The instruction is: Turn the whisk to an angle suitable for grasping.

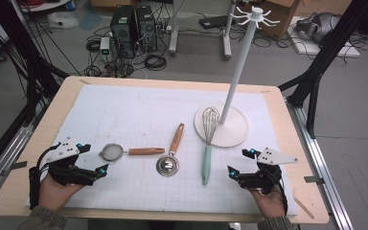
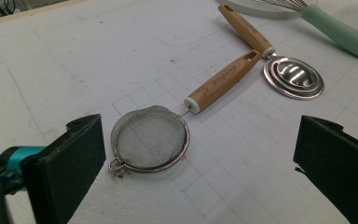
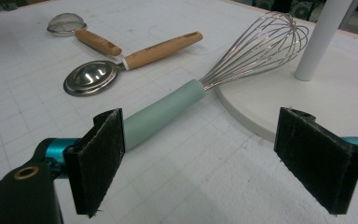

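1. Left hand-held gripper has its jaws wide apart and holds nothing. The strainer lies flat on the worktop just ahead of it, mesh bowl between the jaw lines, wooden handle pointing away.
2. Right hand-held gripper is also spread wide and holds nothing. The whisk lies just beside it: mint handle on the worktop, wire head resting on the stand base.
3. Likely step: first grasps. Take each handle, not the mesh or the wires.
4. Left: advance past the bowl and centre on the wood before closing.
5. Right: square the pads across the mint handle; a round grip may roll.
6. Avoid nudging the ladle lying between.
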The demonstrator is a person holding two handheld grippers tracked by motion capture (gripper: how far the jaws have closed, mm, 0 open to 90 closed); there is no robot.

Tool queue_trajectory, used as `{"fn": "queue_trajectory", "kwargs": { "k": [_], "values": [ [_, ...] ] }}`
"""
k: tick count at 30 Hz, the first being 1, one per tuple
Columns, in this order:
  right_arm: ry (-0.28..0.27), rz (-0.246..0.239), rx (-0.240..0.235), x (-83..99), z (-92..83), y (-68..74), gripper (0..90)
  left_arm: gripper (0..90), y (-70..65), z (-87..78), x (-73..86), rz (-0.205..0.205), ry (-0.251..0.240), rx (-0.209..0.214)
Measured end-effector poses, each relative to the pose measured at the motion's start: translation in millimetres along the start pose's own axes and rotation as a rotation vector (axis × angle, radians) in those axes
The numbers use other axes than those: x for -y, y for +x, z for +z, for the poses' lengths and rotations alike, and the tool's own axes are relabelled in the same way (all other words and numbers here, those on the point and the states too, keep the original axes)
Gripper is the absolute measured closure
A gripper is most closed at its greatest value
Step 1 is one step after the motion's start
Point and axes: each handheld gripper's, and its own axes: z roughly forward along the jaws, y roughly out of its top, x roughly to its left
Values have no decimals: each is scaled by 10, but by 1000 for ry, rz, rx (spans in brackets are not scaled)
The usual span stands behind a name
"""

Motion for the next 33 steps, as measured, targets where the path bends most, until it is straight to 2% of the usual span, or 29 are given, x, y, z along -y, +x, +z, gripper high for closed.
{"fn": "queue_trajectory", "kwargs": {
  "k": [10,14,20,24,27,33],
  "values": [
    [-24,28,10,8,-36,-6,178,25,-2,-1,1,1,-1,-1],
    [-8,13,-5,-14,-34,-9,264,26,0,-20,2,0,-3,-7],
    [34,-9,-29,-47,-15,-24,450,26,-8,-24,7,1,-3,-15],
    [59,-4,-43,-55,0,-46,564,26,-2,-18,19,-1,1,-15],
    [79,-5,-56,-67,37,-63,668,26,3,-15,28,-6,2,-16],
    [129,-20,-74,-96,161,-59,815,26,3,-18,31,-3,4,-21]
  ]
}}
